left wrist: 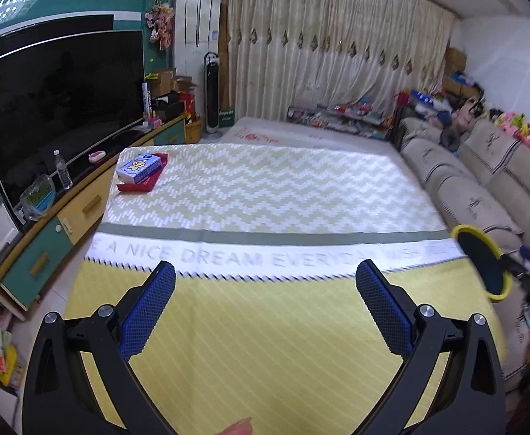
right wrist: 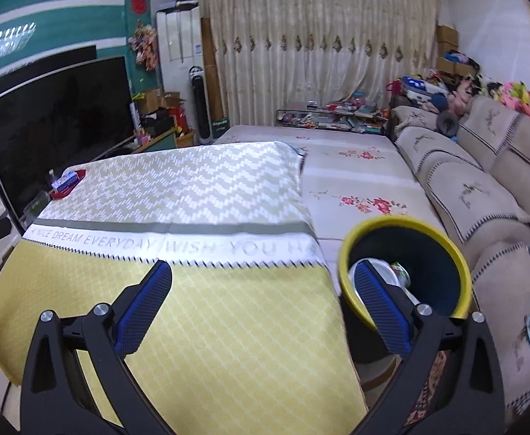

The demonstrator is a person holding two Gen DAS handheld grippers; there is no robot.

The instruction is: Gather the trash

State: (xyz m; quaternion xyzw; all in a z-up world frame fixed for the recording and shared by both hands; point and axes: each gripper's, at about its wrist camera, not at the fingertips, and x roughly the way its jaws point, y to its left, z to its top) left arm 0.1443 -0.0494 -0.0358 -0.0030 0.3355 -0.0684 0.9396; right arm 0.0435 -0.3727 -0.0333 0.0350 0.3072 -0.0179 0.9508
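A big table (left wrist: 265, 188) fills the middle of the room, covered with a yellow and white cloth (right wrist: 177, 188) that has zigzag lines at the far end and grey words across a white band. Past the table lies a white mat with pink flowers (right wrist: 355, 181), and a long beige sofa (right wrist: 482, 188) runs along the right side with soft toys heaped behind it. A large black television (left wrist: 58, 108) stands on a low yellow and green cabinet (left wrist: 83, 210) to the left of the table. Cream curtains (left wrist: 330, 47) hang over the far wall. The round bin with a yellow rim and dark inside (right wrist: 406, 268) stands just beside the right edge of the table, between the table and the sofa, and it holds some pale trash at the bottom; what kind is hard to tell. The left hand-held gripper (left wrist: 265, 275) hangs above the yellow near end of the cloth with its blue-padded fingers spread wide and holding nothing. The right hand-held gripper (right wrist: 265, 275) is also spread wide and empty, with its right finger (right wrist: 381, 304) in front of the mouth of the bin. On the far left corner of the table a blue and white tissue pack (left wrist: 138, 168) lies on a flat red tray (left wrist: 145, 177). A small clear plastic bottle (left wrist: 62, 170) stands on the cabinet in front of the television.
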